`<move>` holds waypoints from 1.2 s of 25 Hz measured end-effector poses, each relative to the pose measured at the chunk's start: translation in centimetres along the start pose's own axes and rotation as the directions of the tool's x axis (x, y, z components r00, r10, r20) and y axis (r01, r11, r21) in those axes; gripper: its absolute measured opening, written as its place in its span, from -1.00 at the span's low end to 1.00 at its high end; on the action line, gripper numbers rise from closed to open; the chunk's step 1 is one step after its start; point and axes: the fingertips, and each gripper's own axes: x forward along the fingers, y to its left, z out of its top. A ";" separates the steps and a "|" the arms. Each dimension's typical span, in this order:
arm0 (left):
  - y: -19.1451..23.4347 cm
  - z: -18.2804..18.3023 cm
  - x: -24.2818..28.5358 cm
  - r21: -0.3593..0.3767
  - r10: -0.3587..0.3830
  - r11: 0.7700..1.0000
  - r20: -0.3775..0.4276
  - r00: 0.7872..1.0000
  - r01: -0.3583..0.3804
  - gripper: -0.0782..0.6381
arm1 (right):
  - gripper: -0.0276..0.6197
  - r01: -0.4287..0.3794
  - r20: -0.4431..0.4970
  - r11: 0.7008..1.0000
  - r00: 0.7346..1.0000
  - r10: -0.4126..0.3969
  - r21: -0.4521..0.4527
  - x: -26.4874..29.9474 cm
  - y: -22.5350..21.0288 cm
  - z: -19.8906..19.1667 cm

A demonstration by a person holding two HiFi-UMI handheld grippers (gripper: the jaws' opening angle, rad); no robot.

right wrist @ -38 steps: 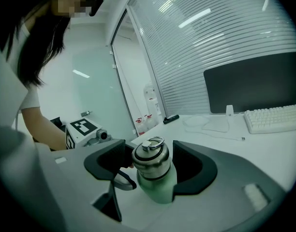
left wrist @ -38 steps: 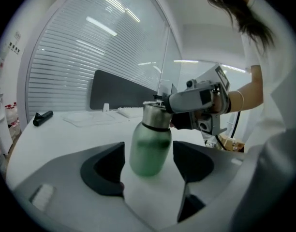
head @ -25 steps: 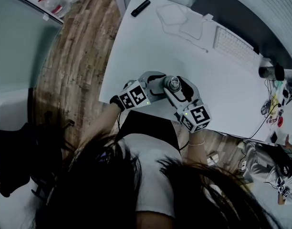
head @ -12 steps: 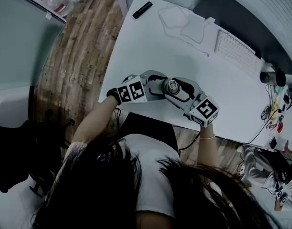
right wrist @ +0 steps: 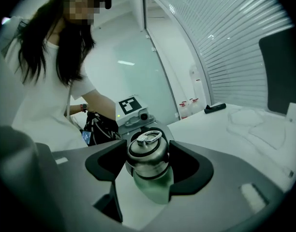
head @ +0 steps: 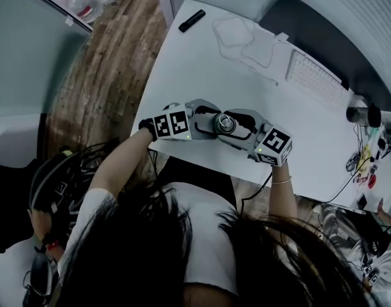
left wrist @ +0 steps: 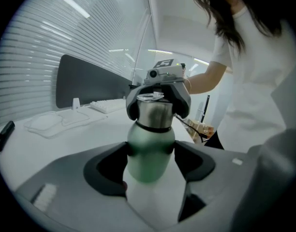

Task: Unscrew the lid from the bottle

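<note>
A green metal bottle (left wrist: 149, 151) with a steel lid (left wrist: 154, 114) stands near the front edge of the white table (head: 202, 62). My left gripper (left wrist: 150, 161) is shut on the bottle's green body, one jaw on each side. My right gripper (right wrist: 148, 159) is shut on the lid (right wrist: 147, 152), which carries a ring on top; the green body (right wrist: 154, 188) shows below it. From the head view the bottle (head: 224, 123) sits between the left gripper (head: 207, 121) and the right gripper (head: 240, 126), which face each other.
A white keyboard (head: 314, 75) lies at the table's far right, clear trays (head: 243, 34) at the back, and a black bar-shaped object (head: 191, 20) near the far left corner. Cables and small items (head: 365, 165) crowd the right edge. The person stands at the table's front edge.
My right gripper has swung round the lid: its marker cube has gone from below the bottle to its right. The left gripper has kept hold of the body.
</note>
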 end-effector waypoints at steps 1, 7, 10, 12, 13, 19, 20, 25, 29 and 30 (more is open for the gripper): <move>-0.1 0.0 0.0 0.005 0.011 1.000 -0.001 1.000 -0.011 0.21 | -0.09 0.019 0.014 0.999 1.000 -0.020 0.027 -0.1 0.1 0.1; -0.1 -0.1 0.2 -0.031 0.080 0.996 0.020 0.997 -0.080 0.21 | -0.09 0.240 0.125 0.963 0.959 -0.254 0.119 -1.5 0.2 0.7; -0.3 -0.1 0.3 -0.031 0.127 0.991 0.018 0.992 -0.127 0.21 | -0.09 0.397 0.172 0.904 0.890 -0.421 0.159 -2.4 0.2 1.1; -0.2 -0.1 0.4 -0.037 0.164 0.986 0.020 0.986 -0.163 0.21 | -0.09 0.492 0.185 0.848 0.831 -0.525 0.195 -2.8 0.1 1.1; -0.2 -0.1 0.4 -0.046 0.183 0.982 0.024 0.983 -0.182 0.21 | -0.09 0.532 0.188 0.817 0.799 -0.571 0.223 -3.0 0.1 1.0; -0.2 0.0 0.7 -0.094 0.291 0.953 0.035 0.956 -0.287 0.21 | -0.09 0.644 0.180 0.688 0.673 -0.717 0.333 -3.6 -0.2 -0.1; -0.2 0.1 0.8 -0.101 0.303 0.949 0.033 0.952 -0.298 0.21 | -0.09 0.646 0.175 0.687 0.673 -0.719 0.334 -3.5 -0.1 -0.2; -0.2 0.2 1.1 -0.127 0.344 0.932 0.025 0.939 -0.339 0.21 | -0.09 0.675 0.159 0.672 0.659 -0.735 0.305 -3.1 -0.4 -0.6; -0.1 0.0 0.9 -0.127 0.331 0.937 0.031 0.943 -0.325 0.21 | -0.17 0.673 0.159 0.685 0.671 -0.724 0.280 -3.0 -0.7 -0.6; 0.0 0.0 0.9 -0.120 0.320 0.942 0.030 0.947 -0.314 0.21 | -0.17 0.662 0.160 0.698 0.684 -0.712 0.273 -2.9 -0.6 -0.5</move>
